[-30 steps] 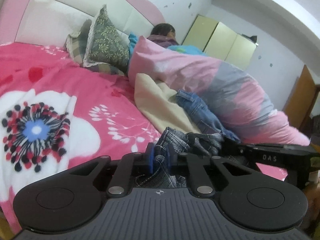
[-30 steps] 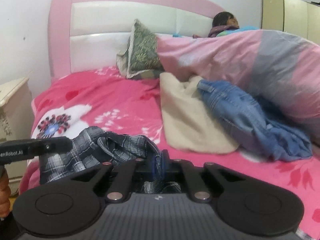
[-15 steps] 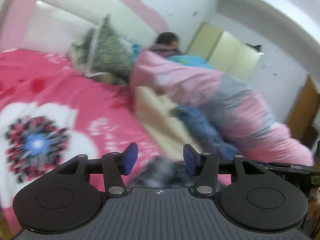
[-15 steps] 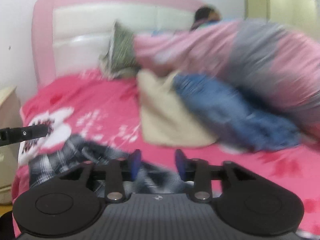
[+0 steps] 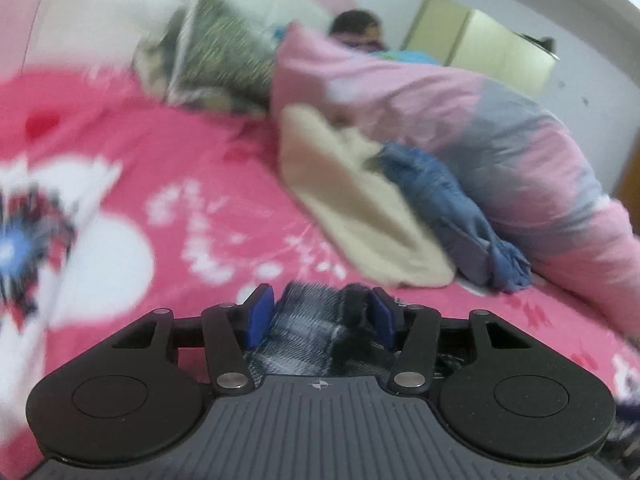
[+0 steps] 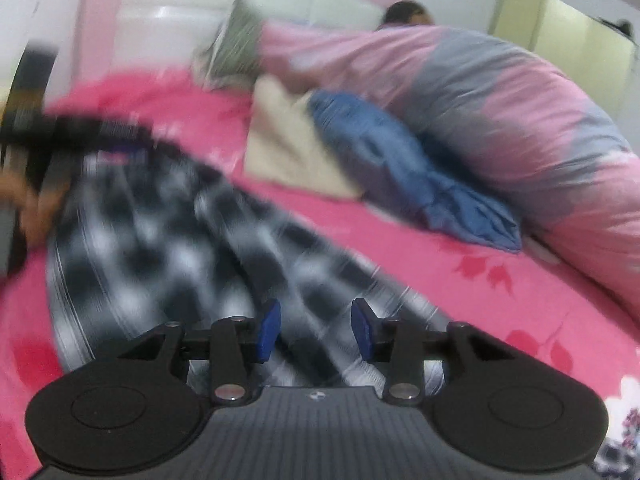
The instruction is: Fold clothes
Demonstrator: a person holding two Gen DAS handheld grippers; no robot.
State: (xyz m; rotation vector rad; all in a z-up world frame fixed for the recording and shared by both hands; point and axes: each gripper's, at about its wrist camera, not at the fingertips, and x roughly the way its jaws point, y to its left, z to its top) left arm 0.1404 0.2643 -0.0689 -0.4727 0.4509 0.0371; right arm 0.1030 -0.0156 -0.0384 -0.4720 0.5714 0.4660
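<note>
While fingers (image 6: pixel 267 330) gape, plaid garment (image 6: pixel 168 232) lies loose.

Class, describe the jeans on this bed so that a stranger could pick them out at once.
Start at the long pink-and-grey duvet heaped along the far side of the pink bed. Against its near edge lie two bundles side by side. The jeans are the crumpled blue one, next to a plain cream cloth.

Your left gripper (image 5: pixel 320 316) and right gripper (image 6: pixel 316 330) had black linkage arms, silver pivot screws, blue finger pads, ribbed grey bases with round black discs.
</note>
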